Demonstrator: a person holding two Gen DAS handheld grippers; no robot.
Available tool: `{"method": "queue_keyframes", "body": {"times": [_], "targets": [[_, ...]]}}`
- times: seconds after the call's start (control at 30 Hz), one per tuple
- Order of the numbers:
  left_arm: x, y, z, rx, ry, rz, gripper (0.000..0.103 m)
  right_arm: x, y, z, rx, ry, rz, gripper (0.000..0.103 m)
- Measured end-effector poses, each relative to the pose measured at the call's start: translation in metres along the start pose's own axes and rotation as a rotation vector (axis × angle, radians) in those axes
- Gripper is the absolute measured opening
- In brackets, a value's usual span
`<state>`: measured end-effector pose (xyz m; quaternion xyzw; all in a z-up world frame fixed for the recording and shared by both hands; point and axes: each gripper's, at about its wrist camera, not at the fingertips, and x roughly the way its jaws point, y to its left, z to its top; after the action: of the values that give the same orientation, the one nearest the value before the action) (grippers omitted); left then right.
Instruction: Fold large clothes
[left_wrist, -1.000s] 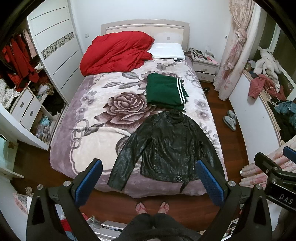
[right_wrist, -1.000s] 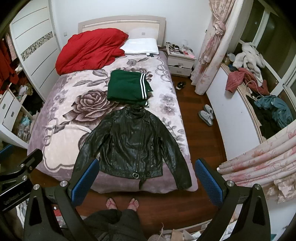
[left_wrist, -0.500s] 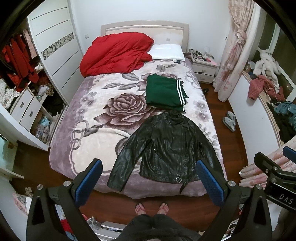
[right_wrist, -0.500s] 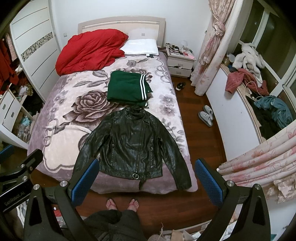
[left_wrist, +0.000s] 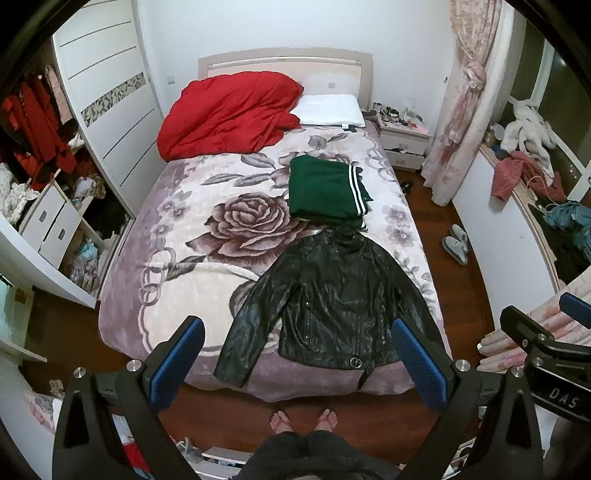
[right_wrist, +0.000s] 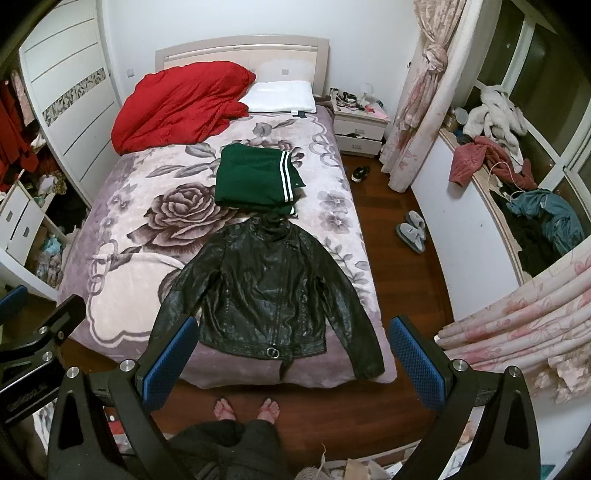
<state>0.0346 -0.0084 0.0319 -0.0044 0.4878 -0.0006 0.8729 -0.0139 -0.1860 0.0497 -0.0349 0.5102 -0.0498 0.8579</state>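
1. I stand at the foot of the bed with the purple-and-white rose blanket (left_wrist: 184, 236), and my bare toes show at the bottom of both views.
2. My left tongs (left_wrist: 295, 354) are wide open, with the two blue pads far apart. They hold nothing and hang in the air above the foot of the bed.
3. My right tongs (right_wrist: 291, 354) are wide open too, and they also hold nothing (they hang in the air over the foot of the bed, touching none of the clothes).
4. The shiny black leather jacket (left_wrist: 332, 302) lies flat and face up on the blanket, near the foot edge. Its collar points to the pillows, and both sleeves spread out and down.
5. One sleeve end hangs a little over the foot edge, and a small strap dangles there too.
6. The folded dark green top with white stripes (right_wrist: 255, 181) sits just past the jacket collar, so close that it may be touching.
7. A puffy red quilt (left_wrist: 229, 110) is bunched up by the headboard, beside a white pillow (right_wrist: 280, 96).
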Motion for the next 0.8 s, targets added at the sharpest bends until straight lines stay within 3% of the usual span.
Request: {"method": "queue_keyframes", "body": {"times": [0.57, 0.7, 0.8], "targets": [[0.008, 0.002, -0.002, 0.021, -0.024, 0.005, 0.103, -0.001, 0.003, 0.019, 0.018, 0.002, -0.005, 0.103], [0.046, 0.008, 0.005, 0.058, -0.056, 0.041, 0.103, 0.027, 0.000, 0.030, 0.088, 0.027, 0.012, 0.103], [0.095, 0.010, 0.002, 0.086, -0.097, 0.103, 0.103, 0.089, -0.023, 0.019, 0.199, 0.071, 0.048, 0.103]]}}
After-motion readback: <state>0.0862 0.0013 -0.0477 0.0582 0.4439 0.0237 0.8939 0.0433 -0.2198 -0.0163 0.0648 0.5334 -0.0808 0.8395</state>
